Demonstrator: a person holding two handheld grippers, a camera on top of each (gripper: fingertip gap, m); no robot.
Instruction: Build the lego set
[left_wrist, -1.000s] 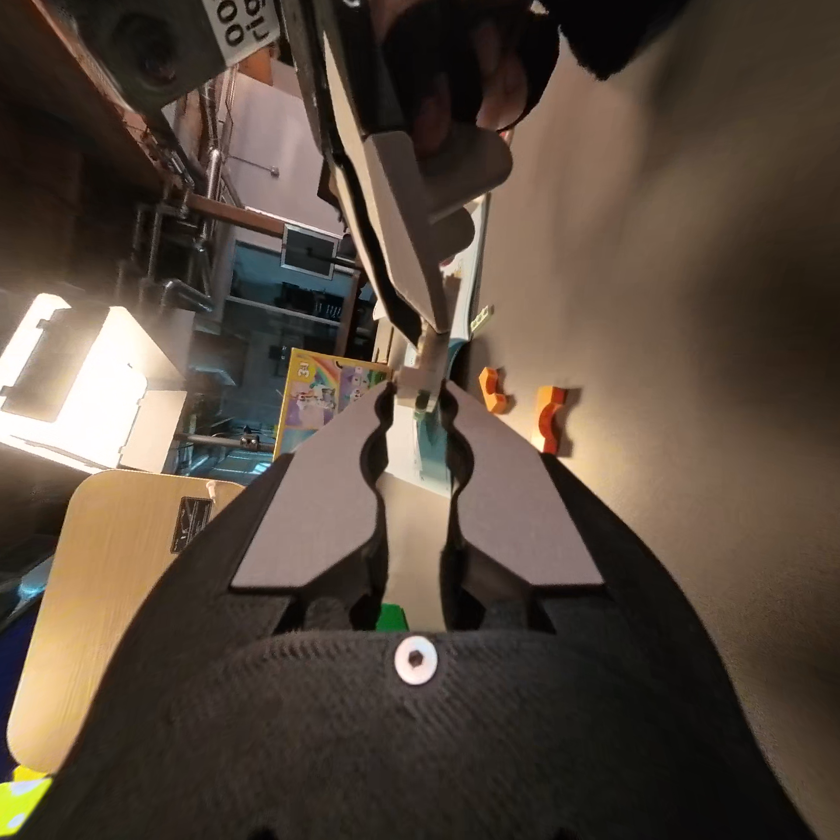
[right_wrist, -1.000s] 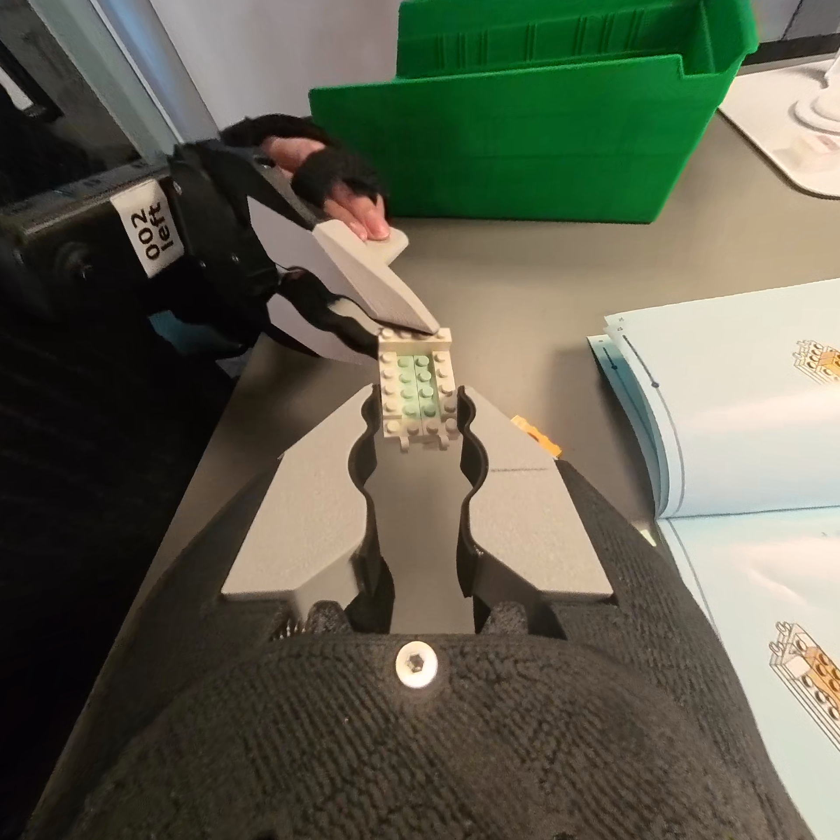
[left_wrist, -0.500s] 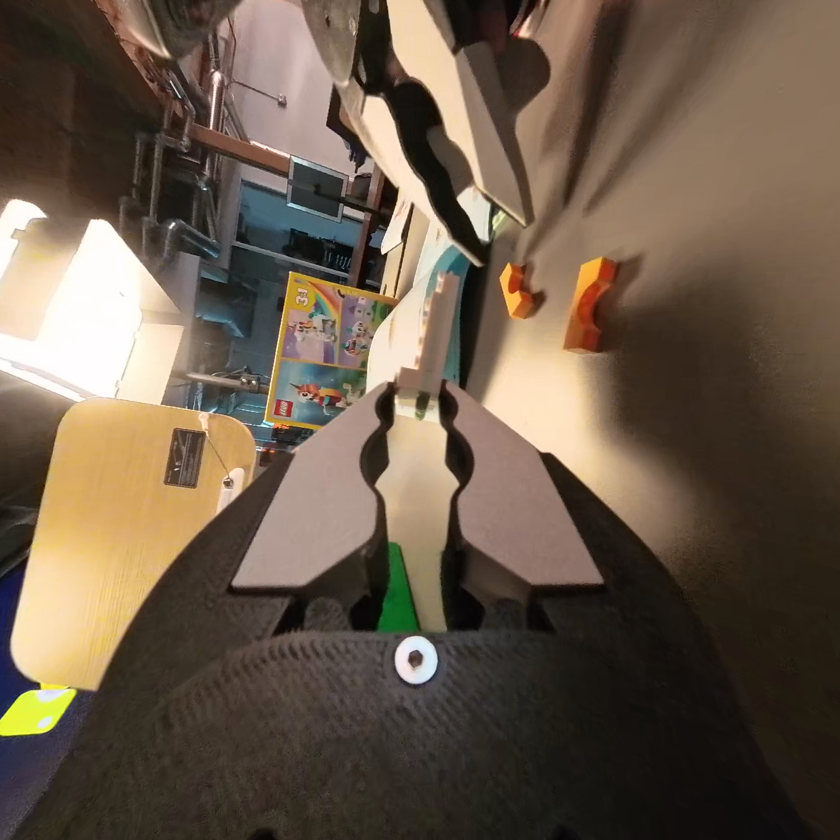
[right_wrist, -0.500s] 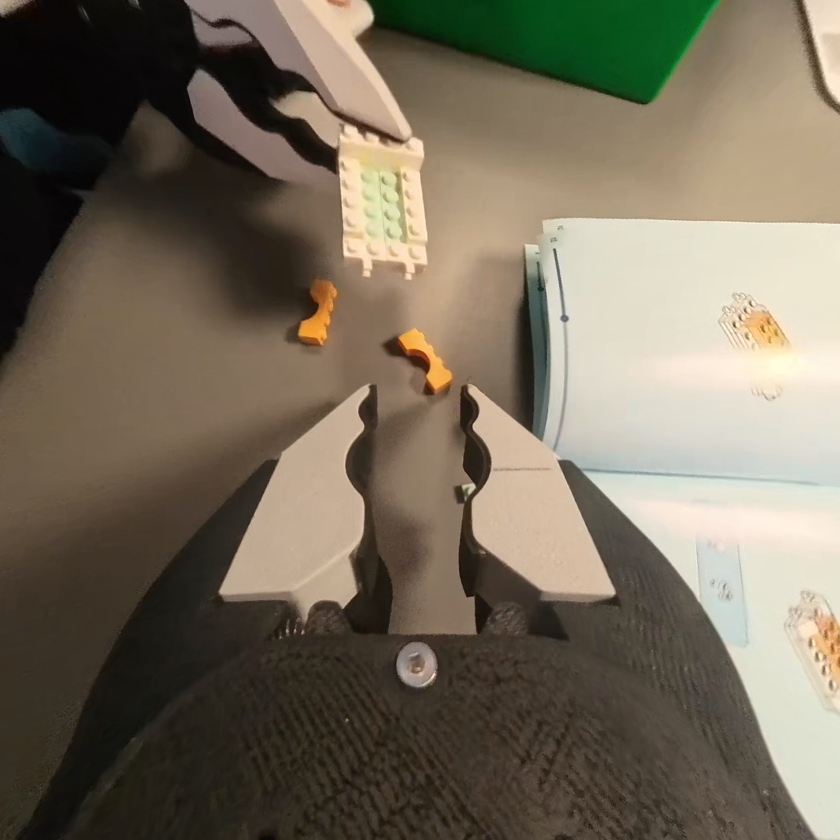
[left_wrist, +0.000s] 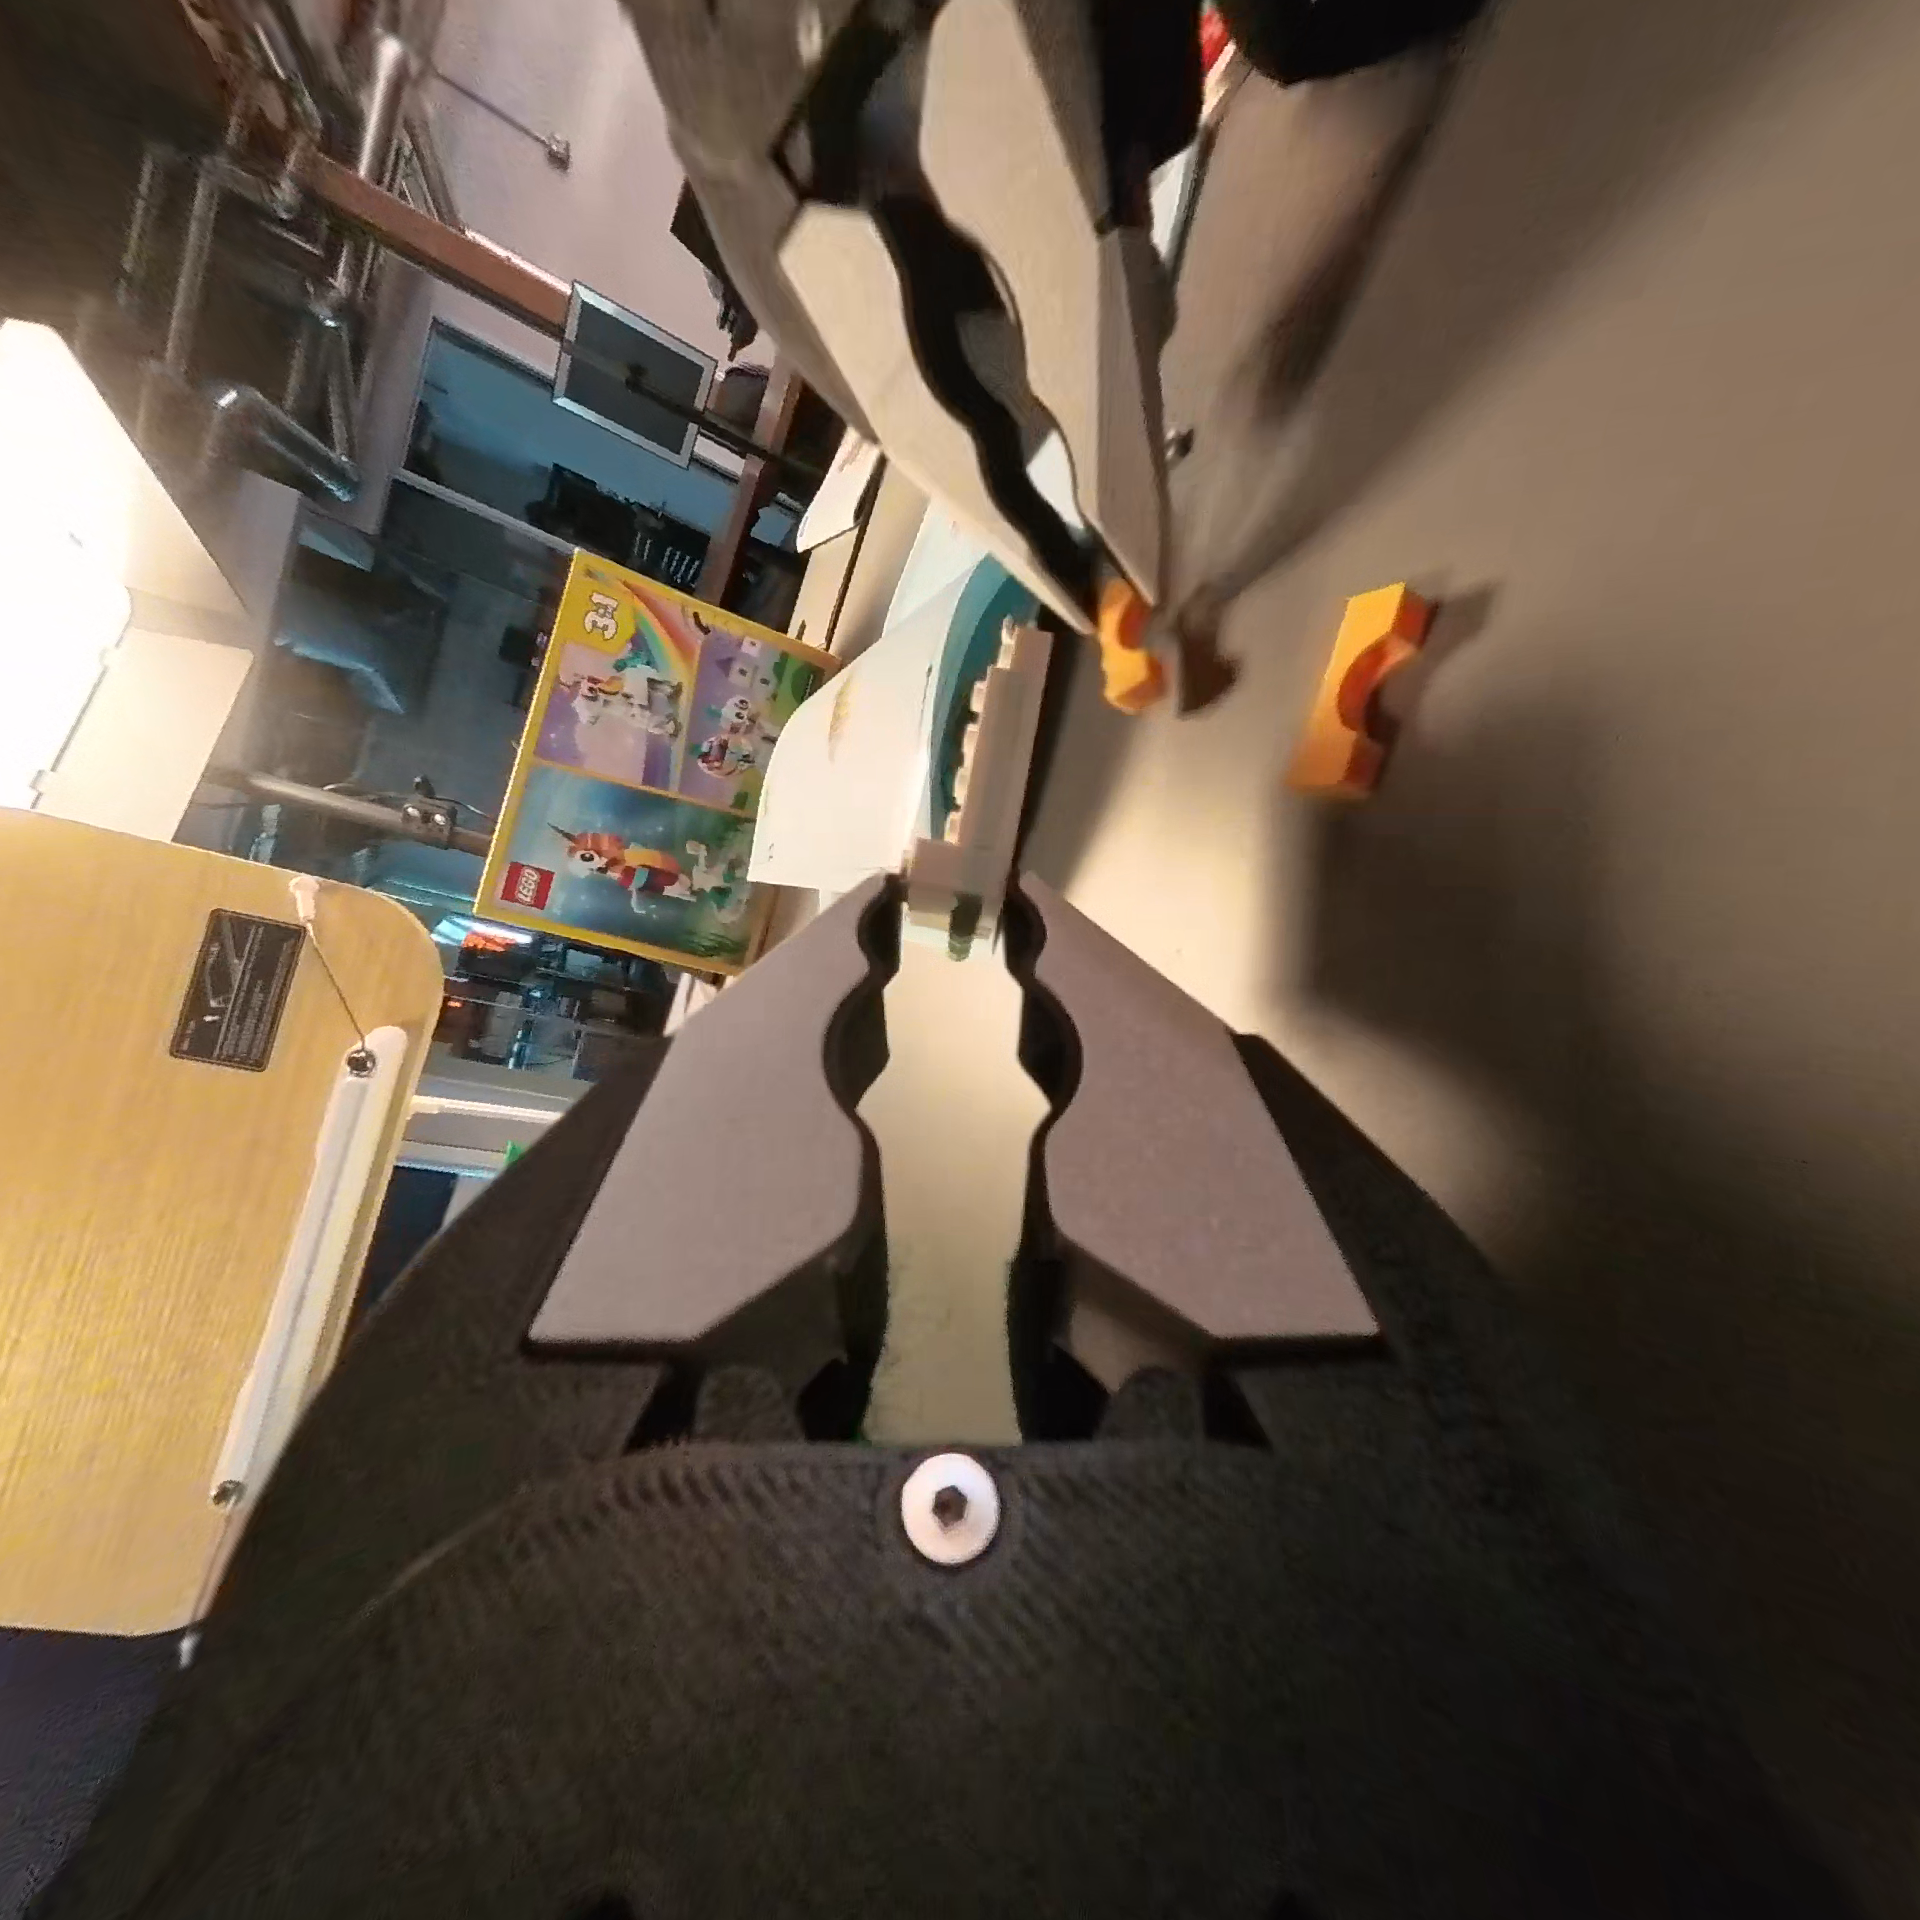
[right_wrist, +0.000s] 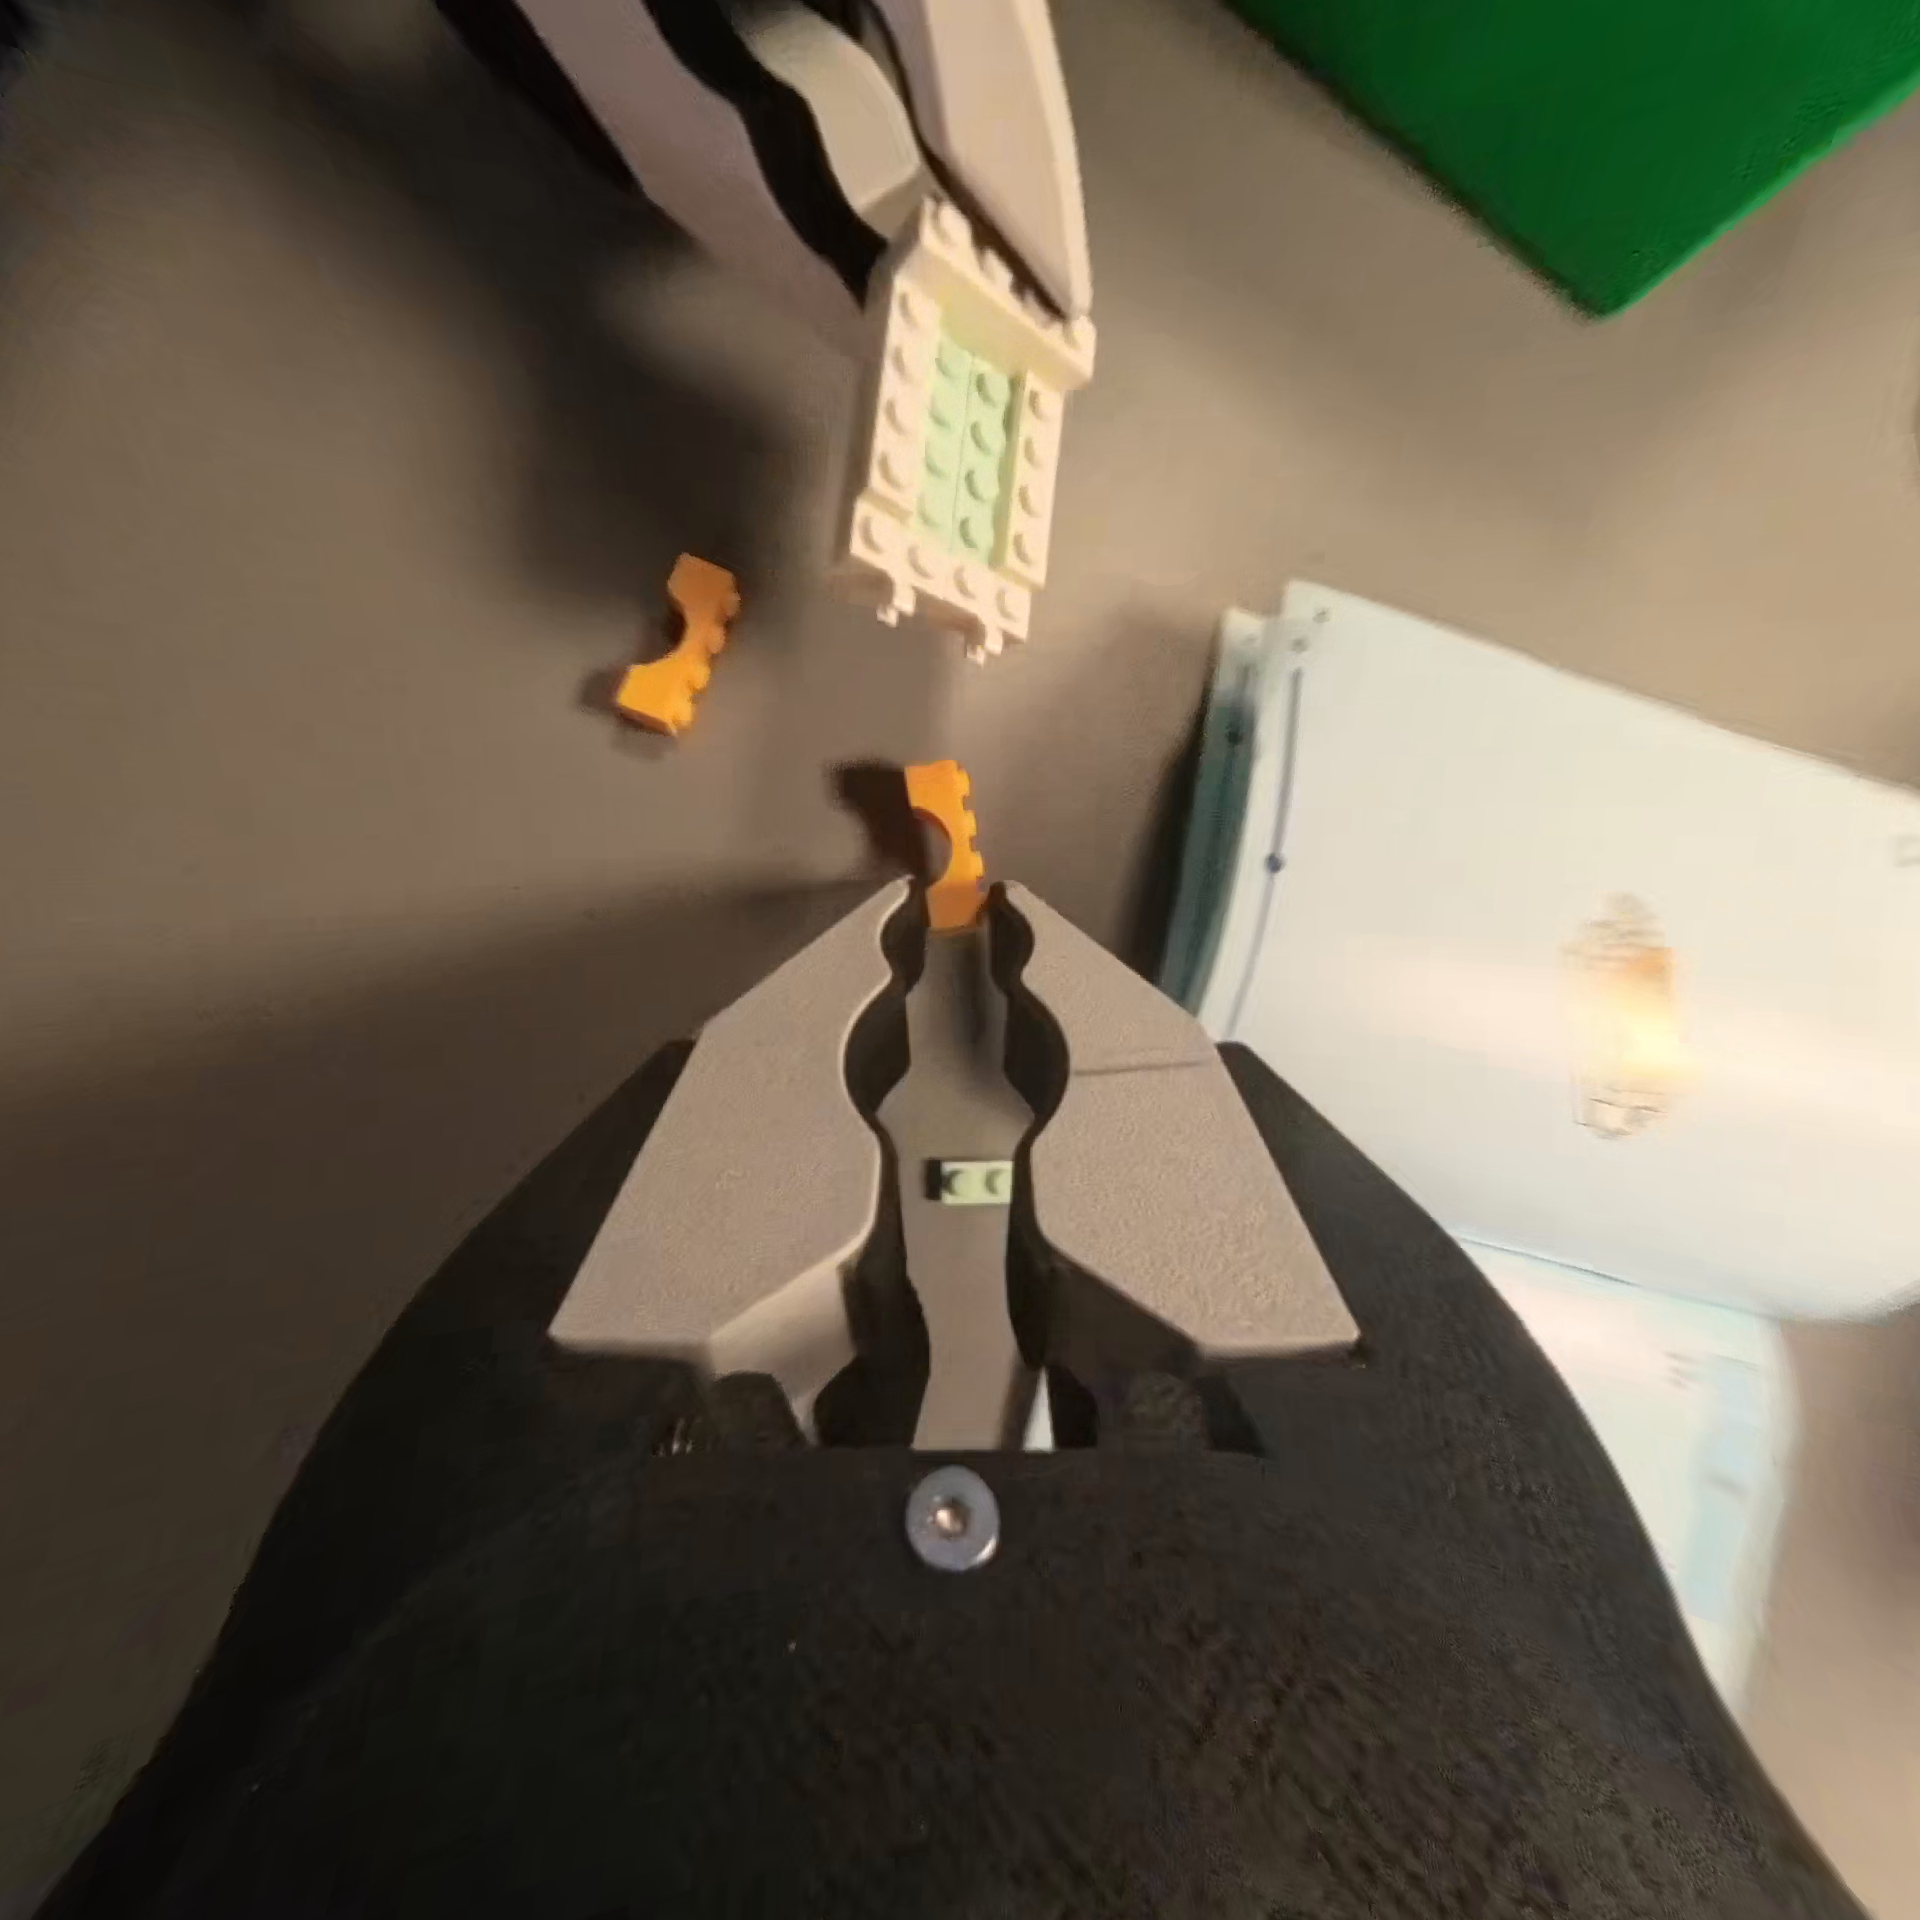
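Observation:
My left gripper (left_wrist: 951, 902) is shut on the end of a white plate assembly (left_wrist: 1003, 727) and holds it above the grey table. In the right wrist view the assembly (right_wrist: 966, 457) shows white studs around a light green centre, with the left gripper (right_wrist: 992, 244) on its far end. My right gripper (right_wrist: 951, 896) is shut on an orange arch brick (right_wrist: 943, 847) at the table surface. It also shows in the left wrist view (left_wrist: 1127, 613) on that brick (left_wrist: 1132, 665). A second orange arch brick (right_wrist: 681, 660) (left_wrist: 1356, 696) lies loose nearby.
An open instruction booklet (right_wrist: 1558, 935) lies to the right. A green bin (right_wrist: 1610, 125) stands at the back right. A small light green piece (right_wrist: 966, 1181) lies on the table under my right fingers. A yellow set box (left_wrist: 644, 769) and a wooden board (left_wrist: 156, 1195) stand beyond the table. Left tips to right tips: about 8 centimeters. The right tips stand about 6 centimeters off the small light green piece (right_wrist: 966, 1181).
My right gripper let go of the white assembly, moved back and down, and closed on the nearer orange arch brick. My left gripper kept hold of the assembly.

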